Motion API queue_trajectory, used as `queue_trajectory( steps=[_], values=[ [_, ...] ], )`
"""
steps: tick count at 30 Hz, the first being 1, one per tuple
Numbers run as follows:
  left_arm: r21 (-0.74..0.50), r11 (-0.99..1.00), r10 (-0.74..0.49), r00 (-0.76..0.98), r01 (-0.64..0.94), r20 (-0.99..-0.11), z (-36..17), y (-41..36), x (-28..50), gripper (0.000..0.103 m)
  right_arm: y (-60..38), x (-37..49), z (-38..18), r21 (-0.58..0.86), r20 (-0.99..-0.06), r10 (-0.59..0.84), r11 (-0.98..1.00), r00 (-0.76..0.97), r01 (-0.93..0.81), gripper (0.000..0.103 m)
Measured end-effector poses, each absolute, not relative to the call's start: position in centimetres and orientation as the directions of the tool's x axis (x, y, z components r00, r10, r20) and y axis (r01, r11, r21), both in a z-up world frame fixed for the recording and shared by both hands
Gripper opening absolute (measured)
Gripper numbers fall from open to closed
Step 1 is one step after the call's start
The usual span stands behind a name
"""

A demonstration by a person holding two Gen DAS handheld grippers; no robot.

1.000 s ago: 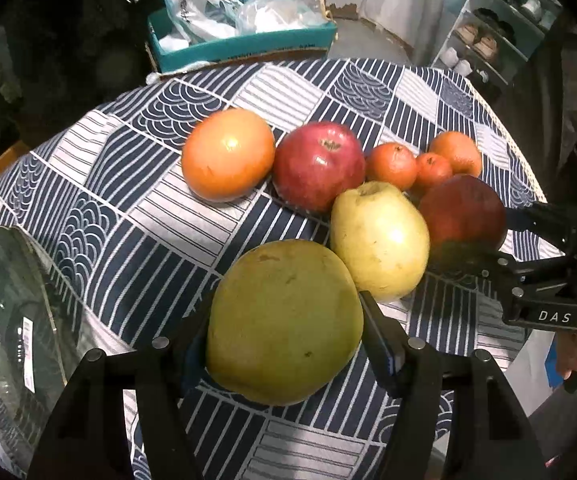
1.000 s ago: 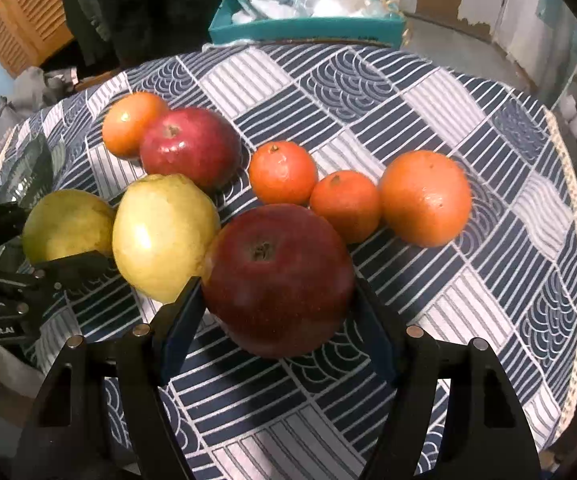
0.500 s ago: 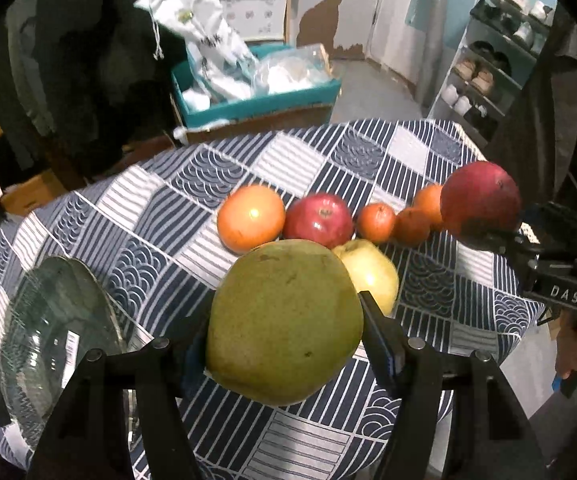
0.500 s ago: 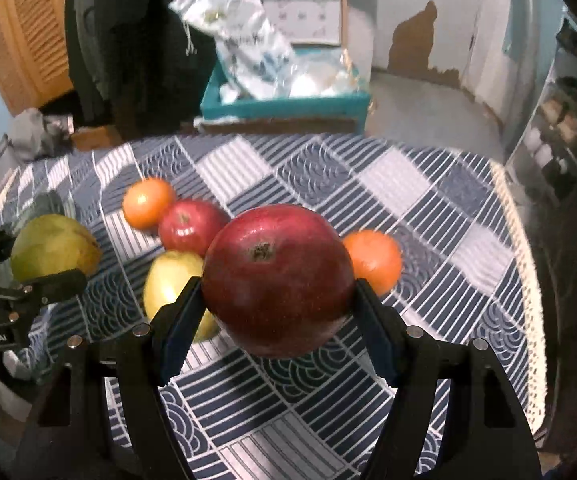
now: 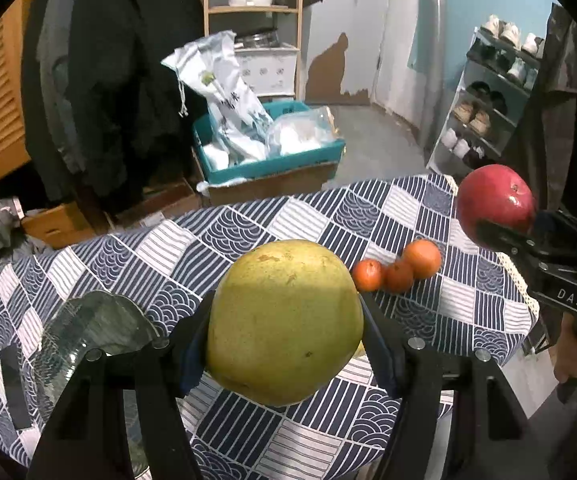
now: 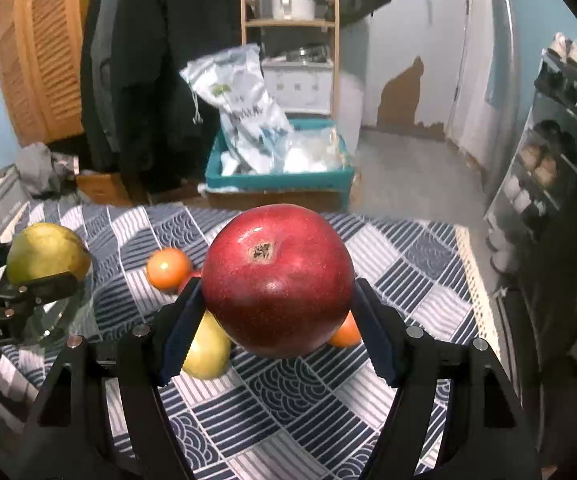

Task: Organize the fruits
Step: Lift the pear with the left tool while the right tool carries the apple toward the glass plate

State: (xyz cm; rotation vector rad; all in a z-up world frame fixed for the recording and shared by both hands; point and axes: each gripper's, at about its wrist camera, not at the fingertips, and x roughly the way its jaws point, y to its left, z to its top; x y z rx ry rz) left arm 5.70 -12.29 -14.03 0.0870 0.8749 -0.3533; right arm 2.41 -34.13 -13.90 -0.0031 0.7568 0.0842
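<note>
Aloft, left gripper (image 5: 286, 334) fingers clamped on green fruit (image 5: 284, 322), right gripper (image 6: 278, 316) fingers on red apple (image 6: 278, 280).

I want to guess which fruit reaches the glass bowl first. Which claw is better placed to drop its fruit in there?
Probably the left claw. It grips the green fruit close beside the glass bowl, while the right claw holds the red apple over the table's opposite side, farther from it.

Teal bin (image 5: 276, 166) of white bags, wooden shelf (image 6: 290, 22) with a pot, shoe rack (image 5: 488, 96), dark coats (image 6: 160, 64).
</note>
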Motion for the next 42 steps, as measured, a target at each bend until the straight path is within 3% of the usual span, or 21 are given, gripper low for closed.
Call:
queue_trajectory(
  steps=[20,42],
  values=[
    [-0.09,0.96,-0.253,0.689,0.264,-0.679,-8.8,-7.9,3.8,0.069,-30.7,0.7,-7.5,0.012,-0.561,0.13,0.989,0.818,-0.149,0.073],
    [-0.12,0.989,-0.146,0.724,0.087,-0.675,-9.2,1.2,3.8,0.069,-21.2,3.5,-7.3,0.033,-0.583,0.279,0.946,0.763,-0.321,0.073]
  ],
)
